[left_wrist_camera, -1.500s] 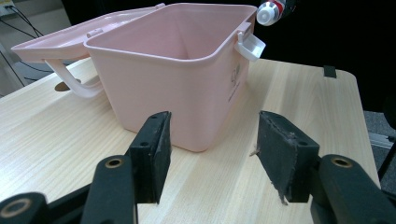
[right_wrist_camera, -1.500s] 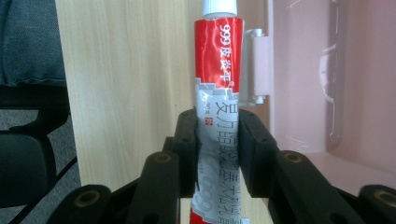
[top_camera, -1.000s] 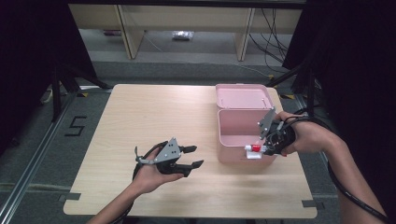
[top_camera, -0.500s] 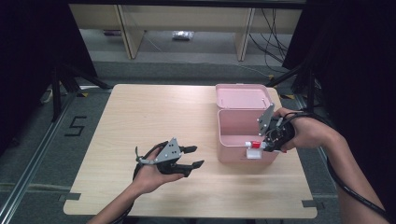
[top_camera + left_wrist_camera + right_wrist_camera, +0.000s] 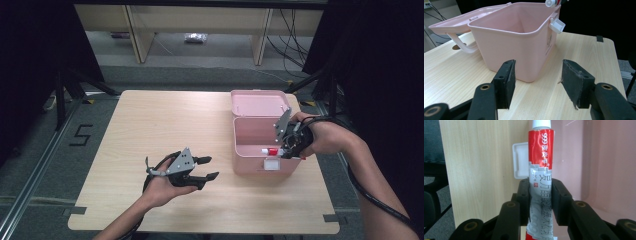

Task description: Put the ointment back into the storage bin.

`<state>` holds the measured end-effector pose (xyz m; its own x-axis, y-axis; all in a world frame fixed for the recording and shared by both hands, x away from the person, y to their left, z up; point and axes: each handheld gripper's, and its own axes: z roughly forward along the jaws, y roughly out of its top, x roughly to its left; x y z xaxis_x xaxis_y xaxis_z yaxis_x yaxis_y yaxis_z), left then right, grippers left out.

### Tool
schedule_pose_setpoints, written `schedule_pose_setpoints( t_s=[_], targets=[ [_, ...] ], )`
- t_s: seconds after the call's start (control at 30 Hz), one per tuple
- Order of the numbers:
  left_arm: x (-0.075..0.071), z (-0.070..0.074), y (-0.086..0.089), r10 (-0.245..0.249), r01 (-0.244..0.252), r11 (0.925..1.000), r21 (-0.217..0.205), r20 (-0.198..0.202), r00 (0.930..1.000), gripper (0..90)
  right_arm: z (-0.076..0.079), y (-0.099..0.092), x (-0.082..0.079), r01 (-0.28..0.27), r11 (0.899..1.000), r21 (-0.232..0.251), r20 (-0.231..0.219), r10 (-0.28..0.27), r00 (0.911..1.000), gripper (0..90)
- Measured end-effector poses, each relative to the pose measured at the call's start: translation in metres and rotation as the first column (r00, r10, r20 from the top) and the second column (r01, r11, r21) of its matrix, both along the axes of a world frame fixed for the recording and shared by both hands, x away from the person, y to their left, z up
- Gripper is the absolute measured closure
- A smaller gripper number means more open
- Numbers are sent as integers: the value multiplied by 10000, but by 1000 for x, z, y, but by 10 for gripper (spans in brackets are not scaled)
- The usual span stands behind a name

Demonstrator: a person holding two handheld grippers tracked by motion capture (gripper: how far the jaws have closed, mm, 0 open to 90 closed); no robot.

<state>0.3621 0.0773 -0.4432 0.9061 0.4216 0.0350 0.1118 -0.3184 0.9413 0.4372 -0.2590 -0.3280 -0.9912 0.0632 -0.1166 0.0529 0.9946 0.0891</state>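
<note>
Tabletop (image 5: 165, 125): pale wood-grain laminate, rounded corners, bare apart from one box. Dark tape tabs sit at its near edge on both sides. The floor around it is grey; a "5" is marked in dark tape on the floor (image 5: 80, 135) to the left of the tabletop. Beyond the far edge stands light wooden shelving or a bench frame (image 5: 200, 30), with cables trailing on the floor at the right. Black drapes close off both sides of the room.

Pink plastic box (image 5: 255, 145): stands on the right half of the tabletop, lid (image 5: 260, 103) swung open and lying back on the far side, white latch (image 5: 271, 165) on the near wall. In the left gripper view the interior looks empty as far as it can be seen.

Right hand-held gripper (image 5: 280, 150): held over the near right rim of the box. Its jaws are closed on a red, white and grey tube (image 5: 541, 170), pads pressing on the tube's lower half, white cap pointing away from the jaws. In the right gripper view the tube lies over the box's near rim, cap end across the latch line, pink interior to the right.

Left hand-held gripper (image 5: 207, 169): held in the left hand just above the tabletop, left of the box and apart from it, jaws spread wide with nothing between them, aimed at the box corner.
</note>
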Motion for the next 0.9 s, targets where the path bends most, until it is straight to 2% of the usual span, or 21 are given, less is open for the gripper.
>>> schedule_pose_setpoints(
  t_s=[0.03, 0.07, 0.1, 0.17, 0.2, 0.23, 0.27, 0.3, 0.33, 0.4, 0.43, 0.47, 0.5, 0.53, 0.57, 0.63, 0.67, 0.7, 0.73, 0.87, 0.9],
  targets=[
    [0, 0, 0, -8, 8, 10000, 11, 1, 10000, 443, -1, 1, 2, -272, 9996, 93, 14, 272, 9996, 719],
    [0, 0, 0, 2, -2, 10000, -1, -17, 10000, 443, -1, 0, 3, -253, 9997, 64, 17, 253, 9997, 719],
    [0, 0, 0, 0, 0, 10000, -12, -32, 10000, 443, -1, 1, 0, 268, 9996, 82, -61, -267, 9996, 719],
    [0, 0, 0, 3, -3, 10000, -6, -25, 10000, 443, -2, 1, 3, -50, 9999, 149, -33, 51, 10000, 719],
    [0, 0, 0, -7, 7, 10000, 0, -14, 10000, 443, -2, 0, 3, 153, 9999, 8, -97, -153, 9998, 719],
    [0, 0, 0, -3, 3, 10000, 5, -10, 10000, 443, -2, 1, 6, -279, 9996, 72, 34, 279, 9996, 719],
    [0, 0, 0, -18, 18, 10000, 15, 2, 10000, 443, -3, 1, 8, -385, 9989, 266, 7, 385, 9993, 719],
    [1, 1, 0, -15, 15, 10000, 18, 8, 10000, 443, -2, 0, 8, -176, 9998, 24, -31, 176, 9998, 719],
    [1, 1, 0, -10, 10, 10000, 17, 6, 10000, 443, -2, 0, 10, -379, 9993, 60, 108, 378, 9992, 719],
    [1, 1, 0, -25, 25, 10000, 27, 4, 10000, 443, -3, 1, 11, -443, 9988, 217, 33, 443, 9990, 719],
    [1, 1, 0, -33, 33, 10000, 41, -1, 10000, 443, -3, 1, 11, -381, 9992, 153, 30, 380, 9993, 719],
    [0, 0, 0, -32, 32, 10000, 29, -8, 10000, 443, -2, 1, 9, 30, 10000, 67, -46, -29, 10000, 719],
    [1, 0, 0, -33, 33, 10000, 31, -15, 10000, 443, -2, 1, 11, -186, 9997, 140, 37, 186, 9998, 719],
    [1, 0, 0, -30, 30, 10000, 33, -18, 10000, 443, -2, 1, 10, 124, 9999, 22, -32, -123, 9999, 719],
    [1, 0, 0, -18, 18, 10000, 34, -26, 10000, 443, -3, 1, 13, -344, 9993, 168, 87, 343, 9994, 719],
    [0, 0, 0, -32, 32, 10000, 45, -24, 10000, 443, -3, 1, 14, -367, 9992, 151, 126, 365, 9993, 719],
    [0, 0, 0, -33, 34, 10000, 40, -37, 10000, 443, -3, 1, 12, 62, 10000, 66, -19, -62, 10000, 719],
    [0, 0, 0, -32, 32, 10000, 32, -42, 10000, 443, -4, 2, 16, -538, 9983, 233, 81, 536, 9985, 719],
    [1, 0, 0, -31, 31, 10000, 39, -39, 10000, 443, -4, 2, 17, -695, 9972, 262, 102, 692, 9975, 718],
    [1, 0, 0, -27, 27, 10000, 39, -30, 10000, 443, -4, 3, 17, -400, 9990, 221, 75, 399, 9992, 719],
    [1, 0, 0, -23, 23, 10000, 33, -31, 10000, 442, -4, 4, 20, -693, 9972, 280, 99, 690, 9976, 719]
  ],
)
